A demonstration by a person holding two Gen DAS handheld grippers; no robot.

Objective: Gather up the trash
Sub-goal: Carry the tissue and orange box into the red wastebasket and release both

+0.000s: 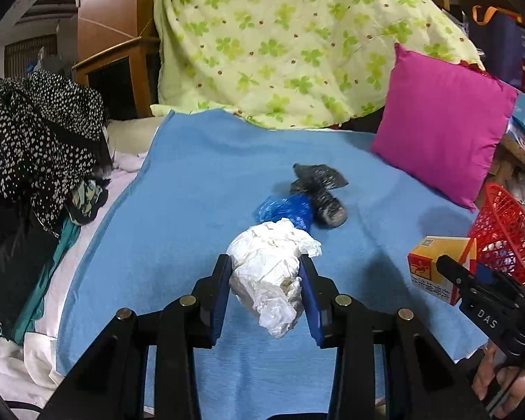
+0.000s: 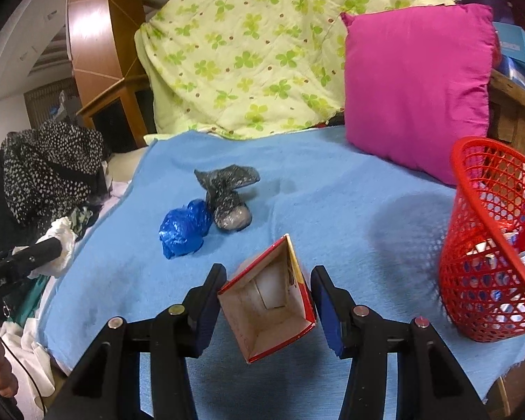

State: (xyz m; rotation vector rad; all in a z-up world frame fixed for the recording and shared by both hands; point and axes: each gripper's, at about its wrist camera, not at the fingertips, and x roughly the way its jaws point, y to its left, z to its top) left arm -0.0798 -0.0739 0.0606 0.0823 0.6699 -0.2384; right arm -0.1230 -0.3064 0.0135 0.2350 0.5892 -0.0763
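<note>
My left gripper [image 1: 266, 280] is shut on a crumpled white paper wad [image 1: 269, 273], held above the blue blanket [image 1: 192, 182]. My right gripper [image 2: 267, 290] is shut on an open, empty red and yellow carton [image 2: 267, 301]; the carton also shows in the left wrist view [image 1: 434, 262]. A blue plastic bag wad [image 2: 183, 229] and a grey-black plastic bag wad [image 2: 227, 196] lie side by side on the blanket ahead of both grippers. A red mesh basket [image 2: 490, 245] holding some trash stands at the right edge of the bed.
A magenta pillow [image 2: 416, 87] leans at the back right. A green clover quilt [image 2: 248, 52] is heaped behind. A black-and-white spotted garment [image 1: 42, 133] and other clothes lie at the left. Boxes and shelves [image 1: 523, 119] stand at far right.
</note>
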